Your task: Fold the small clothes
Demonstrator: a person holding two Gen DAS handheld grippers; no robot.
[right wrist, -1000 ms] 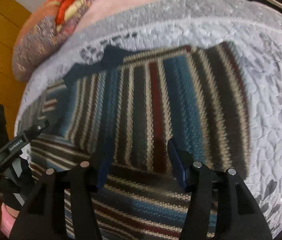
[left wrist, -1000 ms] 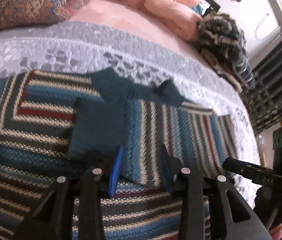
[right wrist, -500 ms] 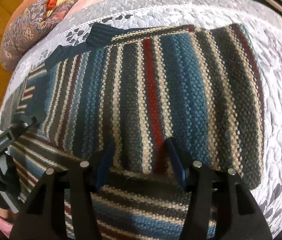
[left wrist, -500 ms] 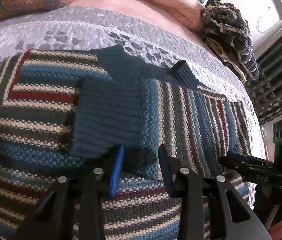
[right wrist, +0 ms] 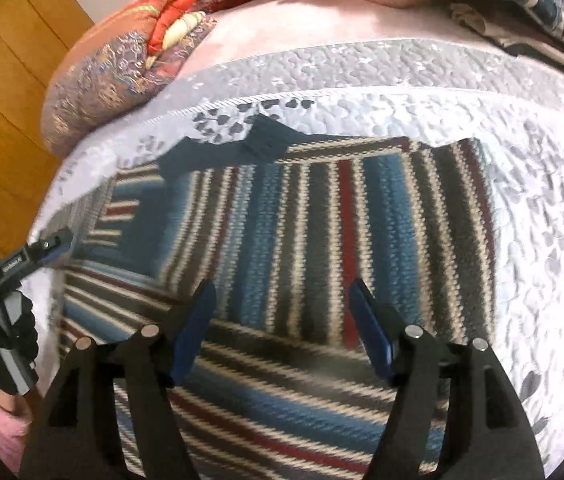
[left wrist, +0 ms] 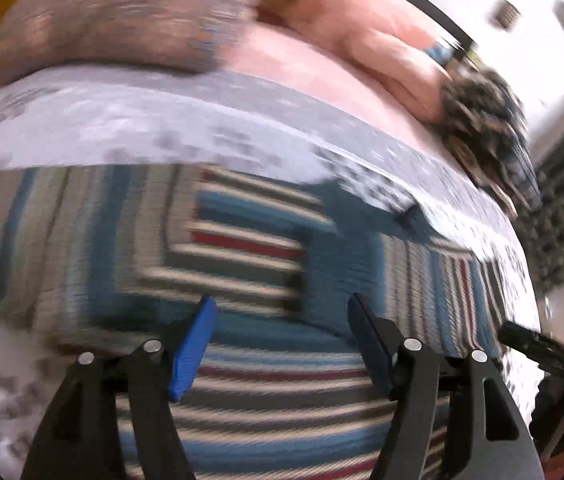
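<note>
Both sleeves folded onto the striped knitted sweater (right wrist: 322,240); left tool (left wrist: 282,336) and right tool (right wrist: 282,320) gape empty above it, near the bed's (right wrist: 522,160) near edge; next, grip the hem.

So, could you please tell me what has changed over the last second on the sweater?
Both grippers opened wider and pulled back from the sweater: the left gripper, which was narrowed by the folded sleeve, now gapes with nothing between its fingers, and it swung left. The right gripper widened too. The sweater stays flat on the quilt, sleeves folded in.
</note>
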